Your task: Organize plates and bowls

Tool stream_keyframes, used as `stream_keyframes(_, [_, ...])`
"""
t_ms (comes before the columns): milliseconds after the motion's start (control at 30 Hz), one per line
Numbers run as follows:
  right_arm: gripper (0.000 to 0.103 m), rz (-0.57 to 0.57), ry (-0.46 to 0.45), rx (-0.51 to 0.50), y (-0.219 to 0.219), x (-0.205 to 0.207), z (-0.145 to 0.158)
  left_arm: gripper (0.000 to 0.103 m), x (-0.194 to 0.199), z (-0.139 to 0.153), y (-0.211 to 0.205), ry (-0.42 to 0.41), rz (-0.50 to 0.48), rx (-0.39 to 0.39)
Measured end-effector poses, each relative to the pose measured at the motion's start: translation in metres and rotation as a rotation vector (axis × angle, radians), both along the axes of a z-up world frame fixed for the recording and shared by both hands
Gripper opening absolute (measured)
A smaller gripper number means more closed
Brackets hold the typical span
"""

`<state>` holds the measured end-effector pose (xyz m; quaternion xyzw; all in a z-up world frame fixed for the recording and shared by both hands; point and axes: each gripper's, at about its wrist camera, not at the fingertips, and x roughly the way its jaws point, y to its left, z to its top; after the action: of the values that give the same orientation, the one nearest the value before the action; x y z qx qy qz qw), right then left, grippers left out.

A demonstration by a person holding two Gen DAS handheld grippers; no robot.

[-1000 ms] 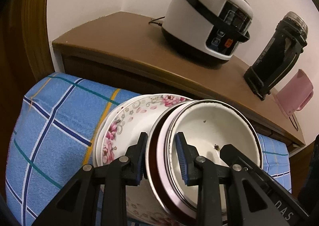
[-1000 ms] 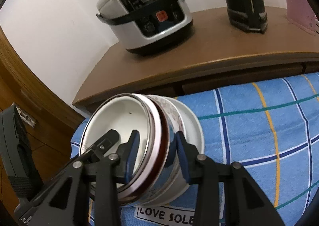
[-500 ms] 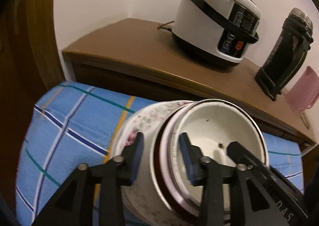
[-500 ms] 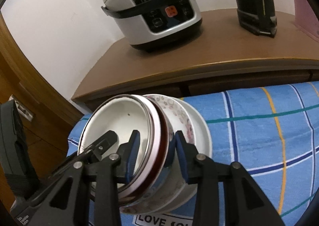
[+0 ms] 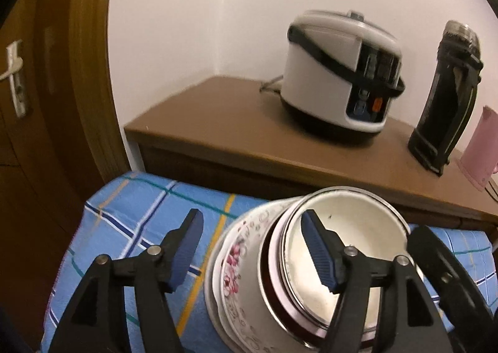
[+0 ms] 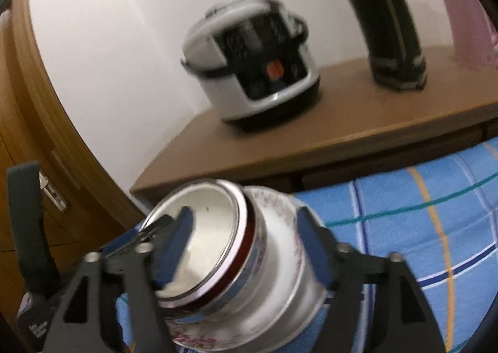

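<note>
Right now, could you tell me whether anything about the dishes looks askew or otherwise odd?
Yes. The stack of bowls and plates appears tipped on its side on the blue checked cloth, rims sideways. Both the left gripper and right gripper are open around it. The white bowl has dark specks inside.

Left wrist cam: close over stacked bowls (image 5: 311, 275) from their left, facing fwd toward wood cabinet (image 5: 236, 132) and wall corner. Right wrist cam: same stack (image 6: 236, 259) from the opposite side, equally close, tilted, blurry. Shared: stack, rice cooker (image 5: 339, 79) (image 6: 252, 60), black flask (image 5: 445, 98) (image 6: 386, 20), blue plaid cloth (image 5: 130, 222) (image 6: 435, 219).
</note>
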<state>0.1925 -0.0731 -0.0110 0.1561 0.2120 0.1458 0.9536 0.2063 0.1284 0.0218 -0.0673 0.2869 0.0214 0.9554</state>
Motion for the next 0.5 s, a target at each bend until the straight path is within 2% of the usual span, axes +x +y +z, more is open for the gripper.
stream_keyframes(100, [0.088, -0.011, -0.06, -0.009, -0.002, -0.014, 0.003, 0.071, -0.009, 0.004, -0.001, -0.055, -0.01, 0.002])
stream_keyframes(200, [0.088, -0.031, -0.089, -0.009, -0.005, -0.024, 0.005, 0.071, -0.017, 0.006, 0.0, -0.097, -0.027, -0.027])
stream_keyframes(333, [0.094, -0.091, -0.138, 0.006, -0.016, -0.044, 0.005, 0.072, -0.03, 0.007, -0.002, -0.158, -0.002, 0.0])
stream_keyframes(500, [0.096, -0.133, -0.173, 0.014, -0.027, -0.065, 0.006, 0.072, -0.055, 0.009, 0.002, -0.208, 0.001, -0.025])
